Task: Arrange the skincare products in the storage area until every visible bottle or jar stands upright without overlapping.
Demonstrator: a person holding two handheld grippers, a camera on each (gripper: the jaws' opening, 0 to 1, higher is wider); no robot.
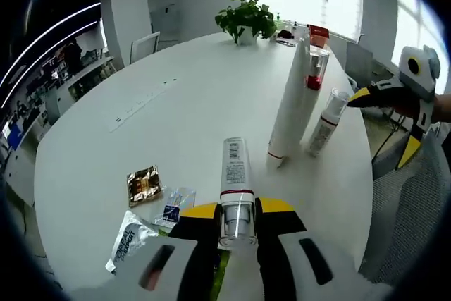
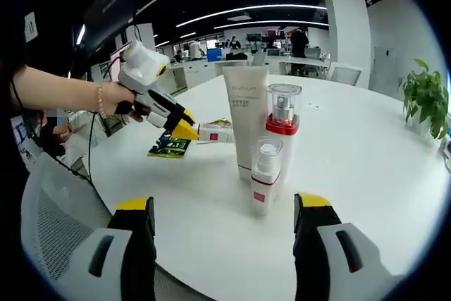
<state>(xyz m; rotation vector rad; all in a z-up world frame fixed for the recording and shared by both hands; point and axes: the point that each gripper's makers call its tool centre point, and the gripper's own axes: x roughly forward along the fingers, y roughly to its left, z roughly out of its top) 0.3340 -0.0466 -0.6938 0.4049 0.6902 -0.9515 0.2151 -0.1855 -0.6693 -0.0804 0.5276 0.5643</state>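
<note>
My left gripper (image 1: 239,209) is shut on a white bottle (image 1: 235,170) with a red band and clear cap, which points away along the jaws. From the right gripper view that same left gripper (image 2: 180,123), in a person's hand, carries the bottle (image 2: 215,132) level just over the table. A tall white tube (image 1: 291,103) (image 2: 246,114), a red-collared pump bottle (image 1: 315,68) (image 2: 282,125) and a small clear-capped bottle (image 1: 326,123) (image 2: 262,177) stand upright close together. My right gripper (image 2: 224,204) (image 1: 394,103) is open, its jaws wide apart in front of the small bottle.
Gold (image 1: 144,183), clear-blue (image 1: 173,206) and white (image 1: 130,234) sachets lie on the round white table (image 1: 141,111). A green leaflet (image 2: 169,146) lies under the left gripper. A potted plant (image 1: 246,19) and a red box (image 1: 318,33) sit at the far edge. A mesh chair (image 2: 49,209) stands nearby.
</note>
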